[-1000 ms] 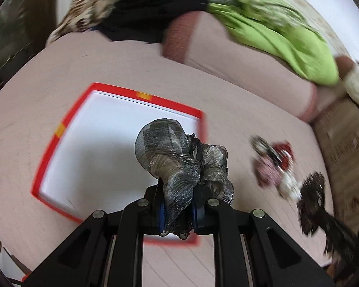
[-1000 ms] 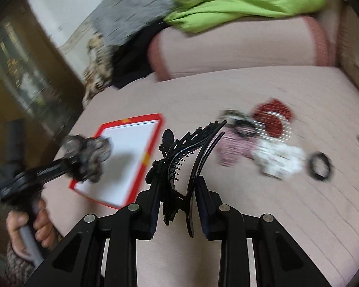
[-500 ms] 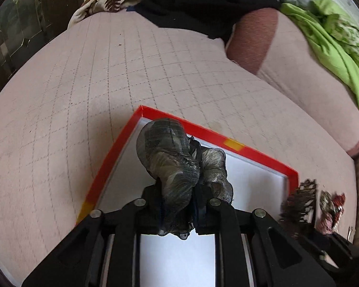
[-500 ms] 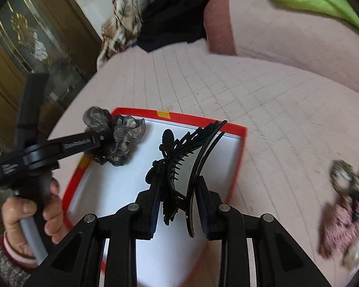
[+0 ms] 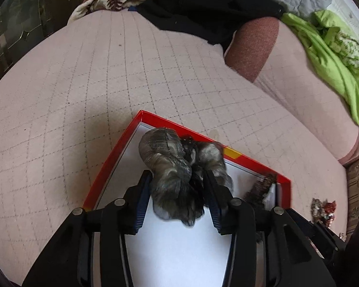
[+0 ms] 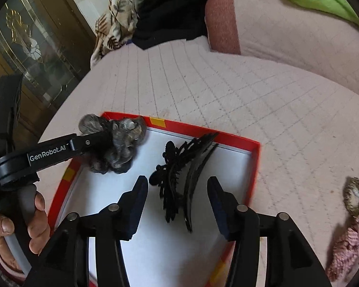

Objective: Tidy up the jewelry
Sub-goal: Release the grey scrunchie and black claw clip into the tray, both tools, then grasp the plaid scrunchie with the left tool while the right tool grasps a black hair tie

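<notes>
A red-rimmed white tray (image 5: 112, 157) lies on the pink quilted bed; it also shows in the right wrist view (image 6: 255, 157). My left gripper (image 5: 177, 191) stands open around a grey scrunchie (image 5: 170, 169) that rests in the tray's far corner; the scrunchie also shows in the right wrist view (image 6: 117, 148). My right gripper (image 6: 177, 198) is open over the tray, and a black hair claw clip (image 6: 179, 179) lies loose between its fingers on the white floor. The clip's edge shows in the left wrist view (image 5: 258, 189).
Loose scrunchies lie on the bed right of the tray: a beige one (image 6: 356, 196) and a pink one (image 6: 347, 248). A pink bolster (image 6: 287, 31), black cloth (image 5: 203, 7) and green cloth (image 5: 335, 55) lie beyond. A wooden cabinet (image 6: 24, 55) stands at left.
Both grippers moved over the tray and lowered. Each opened its jaws: the scrunchie and the black claw clip, held before, now rest in the tray.
</notes>
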Tool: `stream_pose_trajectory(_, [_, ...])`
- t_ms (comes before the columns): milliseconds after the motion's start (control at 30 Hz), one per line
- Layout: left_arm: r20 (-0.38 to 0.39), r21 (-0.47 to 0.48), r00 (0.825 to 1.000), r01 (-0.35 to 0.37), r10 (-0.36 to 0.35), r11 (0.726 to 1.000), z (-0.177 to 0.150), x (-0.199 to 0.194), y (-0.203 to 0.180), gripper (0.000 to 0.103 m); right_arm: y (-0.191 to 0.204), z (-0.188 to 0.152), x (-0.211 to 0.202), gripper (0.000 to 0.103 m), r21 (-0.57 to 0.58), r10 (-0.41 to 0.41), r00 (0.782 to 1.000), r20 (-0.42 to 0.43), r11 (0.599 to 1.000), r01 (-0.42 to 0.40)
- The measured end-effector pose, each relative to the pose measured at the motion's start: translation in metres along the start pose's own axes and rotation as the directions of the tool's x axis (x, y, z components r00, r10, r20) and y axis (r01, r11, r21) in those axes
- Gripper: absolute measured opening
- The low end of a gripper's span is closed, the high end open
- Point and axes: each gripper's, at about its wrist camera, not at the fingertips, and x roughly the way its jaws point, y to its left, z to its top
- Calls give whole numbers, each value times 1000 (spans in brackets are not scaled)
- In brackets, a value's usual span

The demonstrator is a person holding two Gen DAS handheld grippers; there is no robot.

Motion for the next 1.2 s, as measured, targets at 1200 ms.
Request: stream_pose_trajectory(1200, [-127,304,983,164,-131,939,-203,-78,-232,51,-232,-254,-262,60,437,-270,955,120,879,193])
